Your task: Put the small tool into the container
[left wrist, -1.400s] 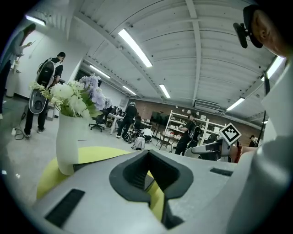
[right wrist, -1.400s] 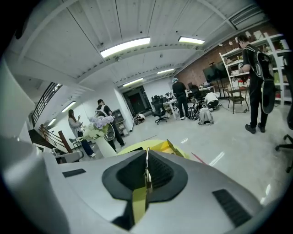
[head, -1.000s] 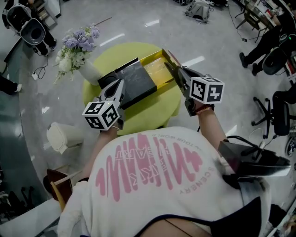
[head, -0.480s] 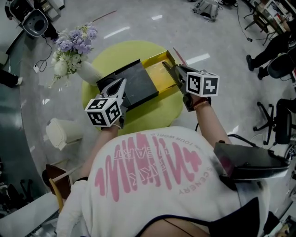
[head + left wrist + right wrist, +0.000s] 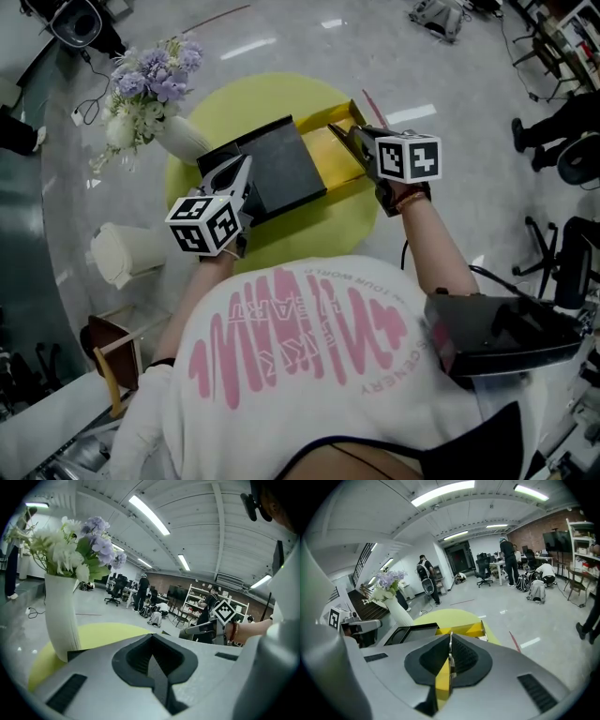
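Observation:
The container is a flat box on the round yellow table (image 5: 309, 234), with a black lid (image 5: 281, 169) and a yellow inside (image 5: 339, 155). My right gripper (image 5: 343, 133) hovers over the yellow part's far right corner. Its jaws (image 5: 450, 644) are shut on a thin silvery sliver, the small tool (image 5: 450, 654). The yellow box (image 5: 461, 630) shows past them. My left gripper (image 5: 242, 169) sits at the lid's near left edge, shut, with nothing in it (image 5: 153, 644).
A white vase (image 5: 180, 138) of lilac and white flowers (image 5: 155, 80) stands at the table's far left, close to the left gripper. A white bin (image 5: 127, 255) and a wooden chair (image 5: 111, 361) stand on the floor to the left. People and office chairs are farther off.
The head view has shifted a little. Both grippers keep about the same places relative to the box, and the jaws have not changed.

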`<action>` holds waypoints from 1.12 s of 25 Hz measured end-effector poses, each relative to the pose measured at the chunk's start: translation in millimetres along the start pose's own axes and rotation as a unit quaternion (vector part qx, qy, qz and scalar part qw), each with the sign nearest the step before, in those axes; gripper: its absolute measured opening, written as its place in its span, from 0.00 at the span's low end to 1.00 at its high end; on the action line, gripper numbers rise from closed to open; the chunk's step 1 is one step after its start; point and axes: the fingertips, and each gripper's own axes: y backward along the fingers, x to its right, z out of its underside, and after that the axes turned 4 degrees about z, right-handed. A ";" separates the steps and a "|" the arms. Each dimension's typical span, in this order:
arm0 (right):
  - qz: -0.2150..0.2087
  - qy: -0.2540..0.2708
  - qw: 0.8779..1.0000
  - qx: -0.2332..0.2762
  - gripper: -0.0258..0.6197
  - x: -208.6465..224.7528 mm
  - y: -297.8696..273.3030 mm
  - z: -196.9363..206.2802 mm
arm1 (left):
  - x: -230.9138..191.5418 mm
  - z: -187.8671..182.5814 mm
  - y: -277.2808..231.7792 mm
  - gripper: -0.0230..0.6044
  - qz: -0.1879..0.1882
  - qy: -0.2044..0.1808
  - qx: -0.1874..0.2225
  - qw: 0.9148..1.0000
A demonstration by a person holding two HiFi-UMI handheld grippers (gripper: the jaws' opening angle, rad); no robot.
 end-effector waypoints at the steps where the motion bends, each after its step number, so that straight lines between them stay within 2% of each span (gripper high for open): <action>1: -0.004 0.002 1.000 -0.005 0.06 0.0 -3.2 0.7 | 0.2 1.1 -0.6 0.05 0.000 0.000 -0.002 1.000; 8: -0.035 0.031 0.998 -0.031 0.06 -7.9 -22.9 0.3 | -2.1 -0.2 4.2 0.05 -0.007 -0.001 0.000 1.000; 13: -0.042 0.057 0.996 -0.053 0.06 -6.2 -35.1 2.7 | -5.7 4.0 10.0 0.05 -0.015 0.001 -0.003 1.000; 23: -0.082 0.061 0.992 -0.072 0.06 -11.5 -62.3 8.1 | -17.9 20.7 16.2 0.05 -0.044 0.002 -0.021 0.999; 28: -0.087 0.070 0.991 -0.075 0.06 -13.4 -69.3 13.2 | -21.3 24.2 21.5 0.05 -0.053 0.003 -0.023 0.998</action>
